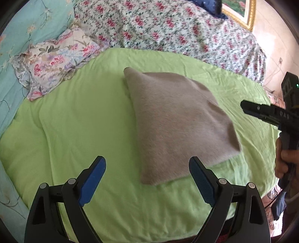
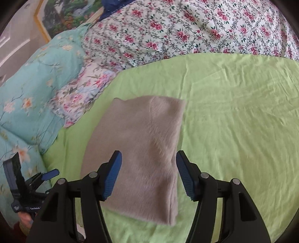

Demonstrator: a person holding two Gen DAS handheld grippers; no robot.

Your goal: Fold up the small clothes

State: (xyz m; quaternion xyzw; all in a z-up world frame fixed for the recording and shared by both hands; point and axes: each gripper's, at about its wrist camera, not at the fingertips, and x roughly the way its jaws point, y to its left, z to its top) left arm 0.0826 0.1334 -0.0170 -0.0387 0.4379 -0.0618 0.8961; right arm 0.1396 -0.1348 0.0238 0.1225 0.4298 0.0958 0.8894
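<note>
A fuzzy taupe garment (image 1: pixel 175 119) lies folded into a flat rectangle on the lime green sheet (image 1: pixel 84 121). My left gripper (image 1: pixel 147 168) hovers over its near corner, jaws wide open, nothing between the blue pads. The right wrist view shows the same folded garment (image 2: pixel 142 153) beneath my right gripper (image 2: pixel 148 164), which is open and raised above it, not touching. The right gripper (image 1: pixel 248 109) also shows at the right edge of the left wrist view, held by a hand (image 1: pixel 286 158). The left gripper (image 2: pixel 50 173) appears at the lower left of the right wrist view.
A floral pillow (image 1: pixel 56 59) lies at the sheet's far left, on a turquoise flowered quilt (image 1: pixel 24 33). A white quilt with pink roses (image 1: pixel 168 30) bunches along the far side. A gold-framed picture (image 1: pixel 241 13) stands behind. Bare green sheet (image 2: pixel 233 121) spreads to the garment's right.
</note>
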